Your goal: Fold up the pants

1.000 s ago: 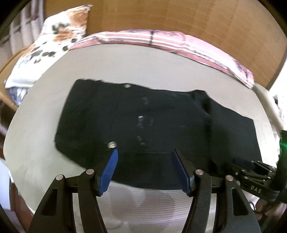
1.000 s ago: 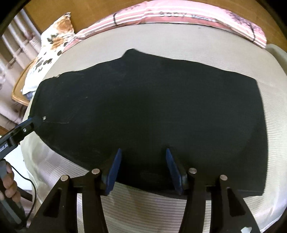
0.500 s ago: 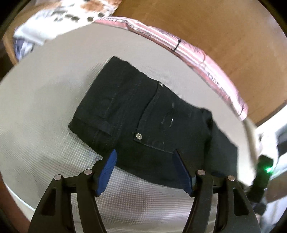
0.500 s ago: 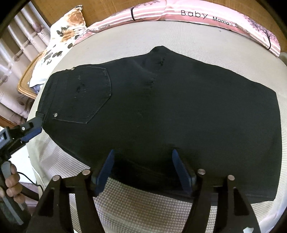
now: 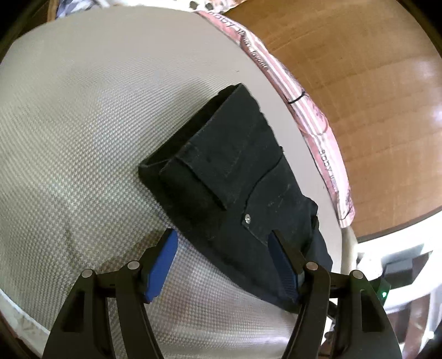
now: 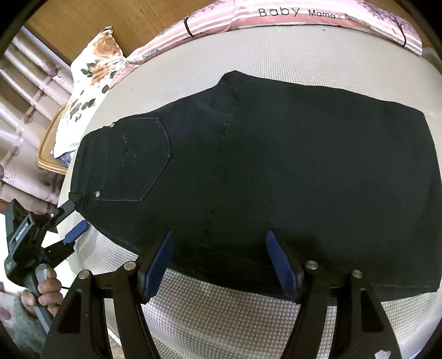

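Black pants [image 6: 276,171] lie folded flat on the white woven bed cover [image 6: 221,312], back pocket and waistband at the left. In the left wrist view the pants [image 5: 234,182] run away to the upper left, waistband end nearest. My left gripper [image 5: 222,248] is open and empty, just above the waistband corner; it also shows in the right wrist view [image 6: 71,221], with its fingers at the belt loop. My right gripper [image 6: 219,250] is open and empty, its fingers over the near edge of the pants.
A pink striped bolster [image 6: 304,16] lies along the far edge of the bed. A floral pillow [image 6: 88,80] sits at the back left by a wicker tray [image 6: 49,154]. Wooden wall panel [image 5: 373,96] stands behind. The bed's near edge is close to the left gripper.
The left gripper has swung round to the waistband end and tilted, so the pants now run away from it. The right gripper has pulled back slightly. Both stayed open.
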`<state>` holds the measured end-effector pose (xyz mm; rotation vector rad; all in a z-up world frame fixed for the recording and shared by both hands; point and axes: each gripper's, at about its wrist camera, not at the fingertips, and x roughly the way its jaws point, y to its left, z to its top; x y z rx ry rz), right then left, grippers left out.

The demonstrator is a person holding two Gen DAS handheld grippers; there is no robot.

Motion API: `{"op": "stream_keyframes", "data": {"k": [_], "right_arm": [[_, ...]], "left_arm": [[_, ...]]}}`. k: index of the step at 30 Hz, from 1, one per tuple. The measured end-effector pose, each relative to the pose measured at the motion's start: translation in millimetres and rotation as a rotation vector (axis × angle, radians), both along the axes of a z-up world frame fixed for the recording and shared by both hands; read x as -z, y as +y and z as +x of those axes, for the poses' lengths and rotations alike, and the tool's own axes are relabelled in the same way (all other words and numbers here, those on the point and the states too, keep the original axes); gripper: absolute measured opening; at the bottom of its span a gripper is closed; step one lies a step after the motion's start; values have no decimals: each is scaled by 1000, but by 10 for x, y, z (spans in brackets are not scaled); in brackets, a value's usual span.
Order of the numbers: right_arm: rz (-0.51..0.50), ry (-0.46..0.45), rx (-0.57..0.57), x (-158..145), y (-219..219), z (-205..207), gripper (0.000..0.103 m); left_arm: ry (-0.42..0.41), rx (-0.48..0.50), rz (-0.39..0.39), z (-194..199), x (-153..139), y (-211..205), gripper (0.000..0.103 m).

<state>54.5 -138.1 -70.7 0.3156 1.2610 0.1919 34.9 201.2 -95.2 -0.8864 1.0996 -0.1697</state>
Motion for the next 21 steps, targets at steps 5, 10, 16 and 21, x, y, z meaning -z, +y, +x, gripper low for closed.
{"op": "stream_keyframes", "data": {"k": [5, 10, 16, 21], "right_arm": [[-16, -4, -13, -2, 26, -7, 67], [-14, -5, -9, -1, 30, -10, 67], [-15, -8, -5, 14, 38, -3, 67], [-26, -12, -8, 22, 61, -13, 69]], "left_arm": [[8, -15, -2, 34, 85, 74, 68], [-26, -46, -54, 71, 148, 174, 68], [-72, -97, -151, 102, 252, 267, 69], [-95, -84, -117, 139, 230, 199, 64]]}}
